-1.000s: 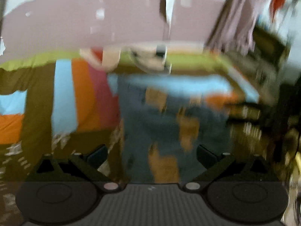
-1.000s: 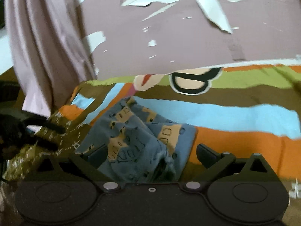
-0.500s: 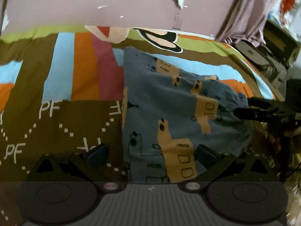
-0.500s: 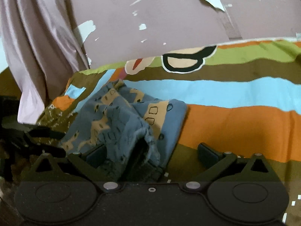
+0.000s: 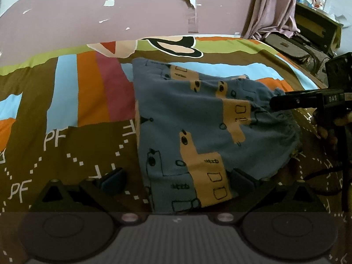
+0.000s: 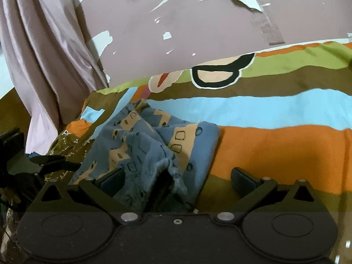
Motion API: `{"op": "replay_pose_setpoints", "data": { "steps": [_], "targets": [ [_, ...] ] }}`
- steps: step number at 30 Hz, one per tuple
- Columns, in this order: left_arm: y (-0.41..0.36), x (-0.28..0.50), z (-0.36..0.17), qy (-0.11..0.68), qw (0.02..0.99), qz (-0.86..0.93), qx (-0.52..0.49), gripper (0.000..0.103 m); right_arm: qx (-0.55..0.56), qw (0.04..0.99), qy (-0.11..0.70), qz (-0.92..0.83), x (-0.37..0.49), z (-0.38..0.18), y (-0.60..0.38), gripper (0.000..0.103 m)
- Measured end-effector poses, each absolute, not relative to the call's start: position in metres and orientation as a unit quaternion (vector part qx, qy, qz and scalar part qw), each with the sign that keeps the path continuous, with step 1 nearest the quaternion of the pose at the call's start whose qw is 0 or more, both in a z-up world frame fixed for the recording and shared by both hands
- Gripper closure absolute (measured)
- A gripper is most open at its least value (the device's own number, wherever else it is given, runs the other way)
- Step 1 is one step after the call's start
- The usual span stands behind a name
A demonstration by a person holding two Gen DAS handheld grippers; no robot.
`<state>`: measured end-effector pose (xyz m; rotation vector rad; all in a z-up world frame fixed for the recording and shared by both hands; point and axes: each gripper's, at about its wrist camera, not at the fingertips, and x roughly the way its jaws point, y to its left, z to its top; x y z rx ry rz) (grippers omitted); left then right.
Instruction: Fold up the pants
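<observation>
The blue patterned pants lie bunched on the striped bedspread, their hem near the left tool, which sits released with fingers spread. The right tool is also released, its 2 fingers either side of the gathered waistband.

Pants on bedspread, wall behind.

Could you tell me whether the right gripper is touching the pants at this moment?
Cannot tell. In the left wrist view the right gripper overlaps the pants at their gathered edge, but neither contact nor gap shows plainly.
</observation>
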<state>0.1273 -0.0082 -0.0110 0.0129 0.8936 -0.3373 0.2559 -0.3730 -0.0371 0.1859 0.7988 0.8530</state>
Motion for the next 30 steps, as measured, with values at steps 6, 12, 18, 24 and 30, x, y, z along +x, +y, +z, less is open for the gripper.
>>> {"op": "replay_pose_setpoints", "data": {
  "steps": [6, 12, 18, 24, 30],
  "targets": [
    [-0.008, 0.131, -0.012, 0.431, 0.888, -0.159, -0.003, 0.0, 0.1, 0.814, 0.383, 0.426, 0.26, -0.04, -0.368, 0.007],
    [-0.005, 0.13, -0.012, 0.427, 0.888, -0.172, 0.0, 0.0, 0.132, 0.809, 0.39, 0.421, 0.264, -0.043, -0.377, 0.014],
    [0.007, 0.132, -0.009, 0.429, 0.883, -0.186, -0.035, 0.0, 0.113, 0.816, 0.392, 0.41, 0.262, -0.041, -0.368, 0.015],
    [0.02, 0.142, -0.007, 0.438, 0.874, -0.175, -0.114, 0.0, 0.163, 0.805, 0.396, 0.41, 0.267, -0.046, -0.38, 0.025],
    [0.023, 0.15, -0.007, 0.443, 0.868, -0.176, -0.139, 0.002, 0.18, 0.798, 0.402, 0.412, 0.274, -0.048, -0.382, 0.033]
  ]
}}
